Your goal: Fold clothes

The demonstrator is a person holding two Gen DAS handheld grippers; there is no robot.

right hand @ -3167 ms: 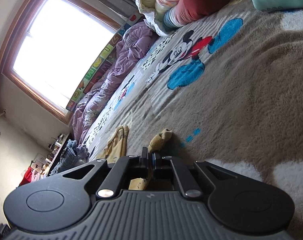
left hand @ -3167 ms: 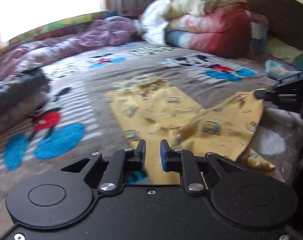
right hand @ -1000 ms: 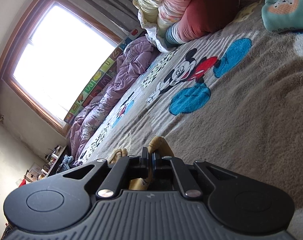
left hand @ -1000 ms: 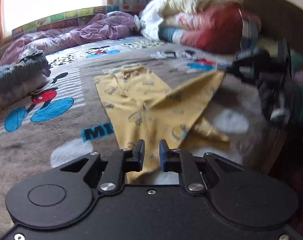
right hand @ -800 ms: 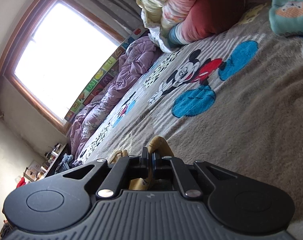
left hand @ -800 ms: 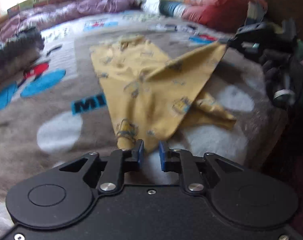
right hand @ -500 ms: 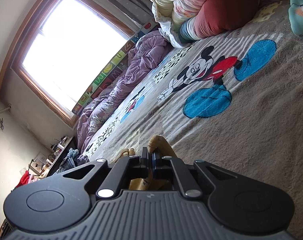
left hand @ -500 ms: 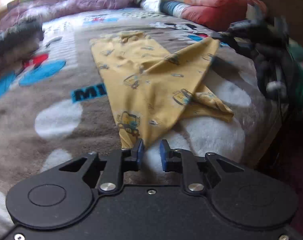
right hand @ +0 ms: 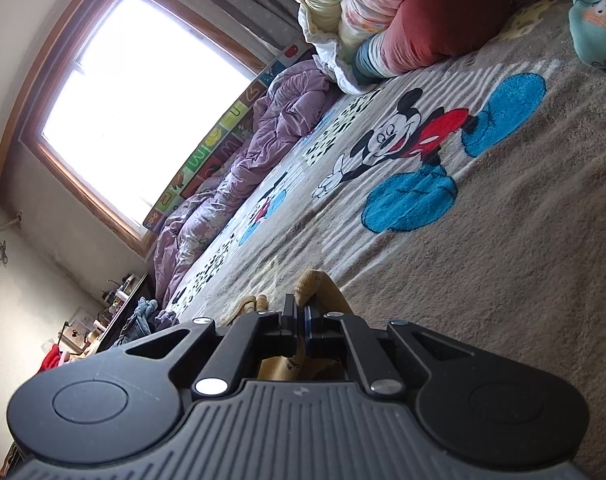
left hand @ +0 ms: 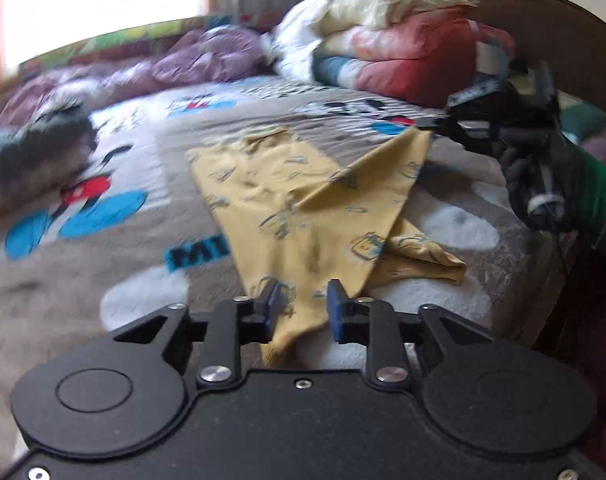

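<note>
The yellow garment lies on the bed near its front edge, long axis running from that edge back toward the headboard, narrow end nearest the front. The left hand-held gripper has just been opening; its jaws stand apart with the narrow end loose between them, the pads not pressing. The right hand-held gripper is clamped on a lifted corner of the cloth. Risks, as I judge them: the freed end may slide off the bed's edge, and pulling the held corner could drag the whole piece askew, spoiling the fold line.
</note>
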